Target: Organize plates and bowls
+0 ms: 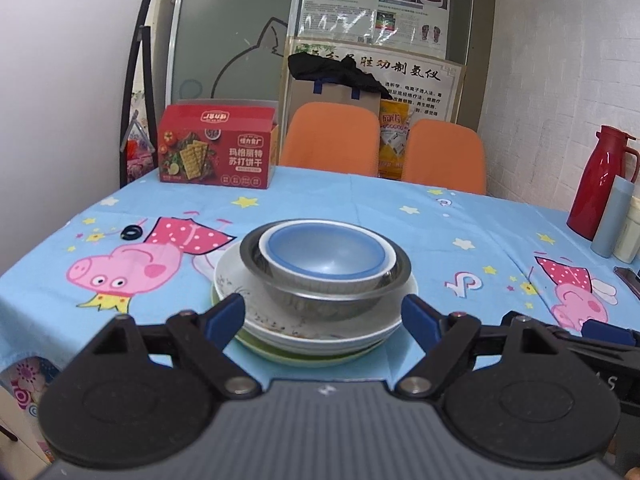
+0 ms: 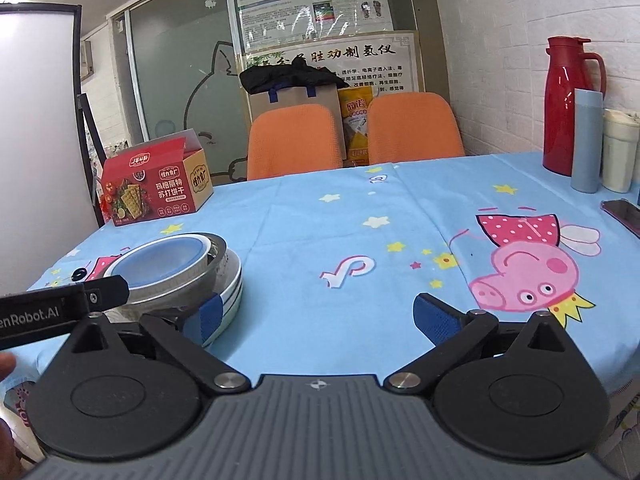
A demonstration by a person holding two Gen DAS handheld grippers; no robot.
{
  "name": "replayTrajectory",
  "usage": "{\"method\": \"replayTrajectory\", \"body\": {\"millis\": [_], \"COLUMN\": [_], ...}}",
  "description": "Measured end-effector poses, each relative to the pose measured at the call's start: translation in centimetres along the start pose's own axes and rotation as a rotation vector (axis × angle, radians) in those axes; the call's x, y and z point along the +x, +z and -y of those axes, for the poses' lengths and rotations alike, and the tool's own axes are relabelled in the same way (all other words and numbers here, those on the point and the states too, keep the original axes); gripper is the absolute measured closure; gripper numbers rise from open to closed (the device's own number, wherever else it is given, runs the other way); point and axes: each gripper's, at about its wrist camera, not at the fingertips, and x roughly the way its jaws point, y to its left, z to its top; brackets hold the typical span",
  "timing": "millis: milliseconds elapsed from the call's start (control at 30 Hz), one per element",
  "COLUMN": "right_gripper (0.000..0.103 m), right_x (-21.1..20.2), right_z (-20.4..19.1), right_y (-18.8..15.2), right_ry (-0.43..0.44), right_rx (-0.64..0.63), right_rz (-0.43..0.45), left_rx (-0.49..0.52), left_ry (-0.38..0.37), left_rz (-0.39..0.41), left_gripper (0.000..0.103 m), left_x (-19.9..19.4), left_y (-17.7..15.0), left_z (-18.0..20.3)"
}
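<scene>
A stack of dishes stands on the blue cartoon tablecloth [image 1: 440, 224]. At the bottom is a green plate [image 1: 320, 358]. On it is a white patterned plate [image 1: 236, 280], then a steel bowl [image 1: 332, 300], then a white bowl with a blue inside [image 1: 324, 252]. My left gripper [image 1: 322, 316] is open, its blue pads on either side of the stack's near edge. In the right wrist view the stack [image 2: 176, 268] is at the left. My right gripper [image 2: 324, 318] is open and empty over the cloth [image 2: 400, 208], to the right of the stack.
A red cracker box [image 1: 214, 148] stands at the far left. Two orange chairs [image 1: 332, 140] are behind the table. A red thermos [image 2: 570, 104], a blue-grey bottle [image 2: 587, 146] and a white cup [image 2: 620, 150] stand at the far right, with a phone [image 2: 624, 214] nearby. A black ring [image 1: 131, 233] lies left of the stack.
</scene>
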Motion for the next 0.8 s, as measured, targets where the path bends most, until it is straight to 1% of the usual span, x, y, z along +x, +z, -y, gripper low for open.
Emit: {"method": "replayTrajectory", "body": {"millis": [167, 233, 333, 433, 600, 800], "right_gripper": [0.0, 0.0, 0.0, 0.0, 0.0, 0.0], "right_x": [-1.6, -2.3, -3.1, -4.2, -4.5, -4.6], "right_z": [0.4, 0.3, -0.4, -0.7, -1.1, -0.9], "right_y": [-1.1, -1.3, -1.6, -2.3, -2.2, -2.2], "right_ry": [0.001, -0.005, -0.054, -0.058, -0.06, -0.049], "right_rx": [0.021, 0.02, -0.009, -0.02, -0.046, -0.031], "right_rz": [0.009, 0.005, -0.033, -0.022, -0.012, -0.011], "left_rx": [0.047, 0.046, 0.042, 0.054, 0.081, 0.074], "left_ry": [0.046, 0.041, 0.028, 0.025, 0.039, 0.041], "left_rz": [0.012, 0.015, 0.028, 0.043, 0.055, 0.057], "left_gripper": [0.019, 0.019, 0.019, 0.019, 0.019, 0.019], "left_x": [-1.6, -2.3, -3.7, -4.6, -4.8, -4.9], "left_y": [-1.7, -2.0, -2.6, -2.9, -2.6, -2.6], "left_z": [0.3, 0.2, 0.1, 0.2, 0.8, 0.8]}}
